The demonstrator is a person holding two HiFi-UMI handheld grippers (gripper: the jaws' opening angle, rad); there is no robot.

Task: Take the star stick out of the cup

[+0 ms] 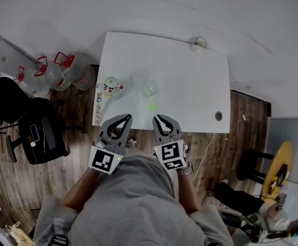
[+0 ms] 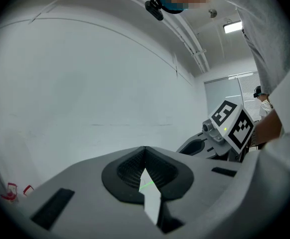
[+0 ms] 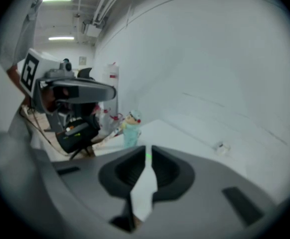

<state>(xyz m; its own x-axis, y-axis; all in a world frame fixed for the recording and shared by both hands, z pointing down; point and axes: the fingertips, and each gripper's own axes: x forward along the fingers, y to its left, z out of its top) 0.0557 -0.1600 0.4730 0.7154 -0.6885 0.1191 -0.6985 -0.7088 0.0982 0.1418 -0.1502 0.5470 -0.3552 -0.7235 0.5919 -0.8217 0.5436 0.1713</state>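
A clear glass cup [image 1: 149, 88] stands on the white table [image 1: 190, 86], left of its middle. A small green thing [image 1: 152, 106], likely the star stick, shows just on the cup's near side; I cannot tell whether it rests in the cup. Both grippers hang at the table's near edge, close to the person's body and short of the cup. My left gripper [image 1: 124, 118] [image 2: 145, 149] is shut with nothing in it. My right gripper [image 1: 159, 118] [image 3: 149, 150] is also shut and holds nothing. A sliver of green shows through each pair of jaws.
A cartoon-figure cup [image 1: 111, 87] [image 3: 131, 128] stands near the table's left edge. A small white object [image 1: 199, 43] sits at the far edge, a round cable hole [image 1: 218, 116] at the near right. Water jugs [image 1: 62, 70] and a black chair [image 1: 36, 135] stand left of the table.
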